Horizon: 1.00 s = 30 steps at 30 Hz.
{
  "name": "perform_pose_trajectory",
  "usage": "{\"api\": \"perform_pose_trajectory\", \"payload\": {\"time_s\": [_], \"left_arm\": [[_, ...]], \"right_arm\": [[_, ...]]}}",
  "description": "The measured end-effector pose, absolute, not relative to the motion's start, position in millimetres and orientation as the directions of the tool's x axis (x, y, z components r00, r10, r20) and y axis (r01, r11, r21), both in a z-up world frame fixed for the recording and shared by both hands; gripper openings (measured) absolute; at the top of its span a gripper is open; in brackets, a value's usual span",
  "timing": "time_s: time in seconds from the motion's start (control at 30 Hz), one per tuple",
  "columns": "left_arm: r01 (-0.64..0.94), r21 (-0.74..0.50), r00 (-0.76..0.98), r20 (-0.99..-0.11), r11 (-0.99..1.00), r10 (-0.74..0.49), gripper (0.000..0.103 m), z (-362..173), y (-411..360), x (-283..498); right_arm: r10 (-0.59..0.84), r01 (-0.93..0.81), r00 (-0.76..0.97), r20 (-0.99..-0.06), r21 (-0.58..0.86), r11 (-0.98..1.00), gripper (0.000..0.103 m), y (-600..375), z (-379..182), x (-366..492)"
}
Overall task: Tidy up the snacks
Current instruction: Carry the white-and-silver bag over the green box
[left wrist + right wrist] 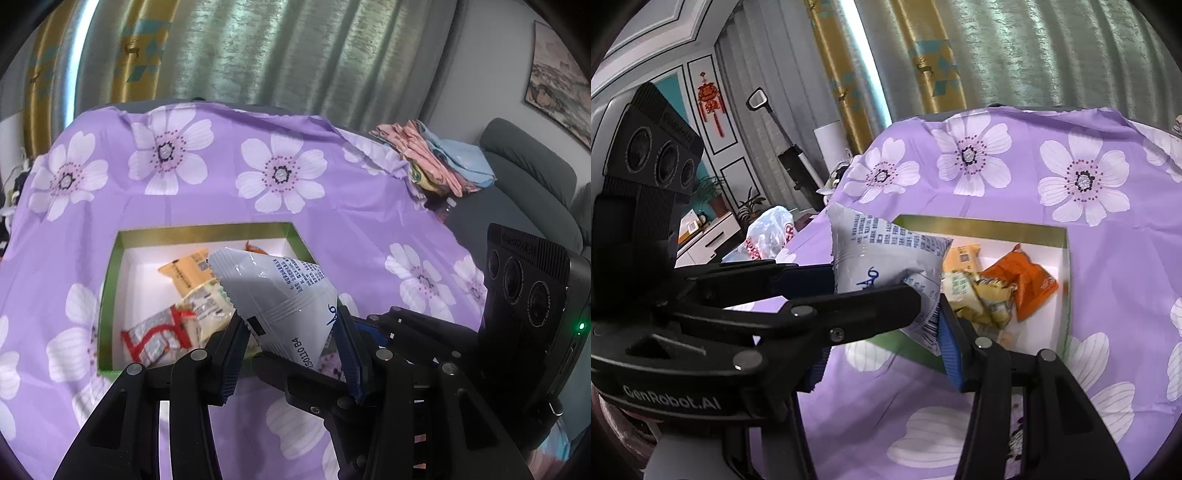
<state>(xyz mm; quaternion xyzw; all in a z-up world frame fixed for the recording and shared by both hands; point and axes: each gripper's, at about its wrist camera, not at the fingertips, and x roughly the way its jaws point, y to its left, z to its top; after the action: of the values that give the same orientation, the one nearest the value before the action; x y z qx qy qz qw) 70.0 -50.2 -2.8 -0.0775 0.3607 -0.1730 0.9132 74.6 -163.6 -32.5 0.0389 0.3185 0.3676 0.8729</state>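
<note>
A white snack bag with blue print (280,291) is pinched in my left gripper (291,343), just above the near edge of a green-rimmed box (207,230). The box holds several snack packets: a yellow one (188,271) and a red-and-white one (159,338). In the right wrist view the same white bag (886,258) is held by the left gripper (871,288), which crosses in front. My right gripper (882,350) stands open with the bag's lower corner between its fingers. An orange packet (1027,284) lies in the box (979,223).
A purple flowered cloth (258,166) covers the table. Folded pink and blue cloths (439,158) lie at its far right by a grey sofa (528,173). A white plastic bag (768,236) and a cabinet lie off the table's left side.
</note>
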Motion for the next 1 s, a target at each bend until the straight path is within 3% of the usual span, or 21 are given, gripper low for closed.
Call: {"api": "perform_pose_trajectory", "payload": {"time_s": [0.5,1.0], "left_arm": [[0.262,-0.273,0.656,-0.654,0.926,-0.378,0.046,-16.9,-54.7,117.6],[0.234,-0.319,0.576,-0.716,0.918,-0.395,0.046,-55.1,-51.5,154.8]], "right_arm": [[0.65,-0.594,0.523,-0.552,0.312,0.742,0.052,-166.8,-43.7,120.1],[0.6,-0.552,0.444,-0.666,0.324,0.769,0.052,-156.2,-77.9,156.9]]}}
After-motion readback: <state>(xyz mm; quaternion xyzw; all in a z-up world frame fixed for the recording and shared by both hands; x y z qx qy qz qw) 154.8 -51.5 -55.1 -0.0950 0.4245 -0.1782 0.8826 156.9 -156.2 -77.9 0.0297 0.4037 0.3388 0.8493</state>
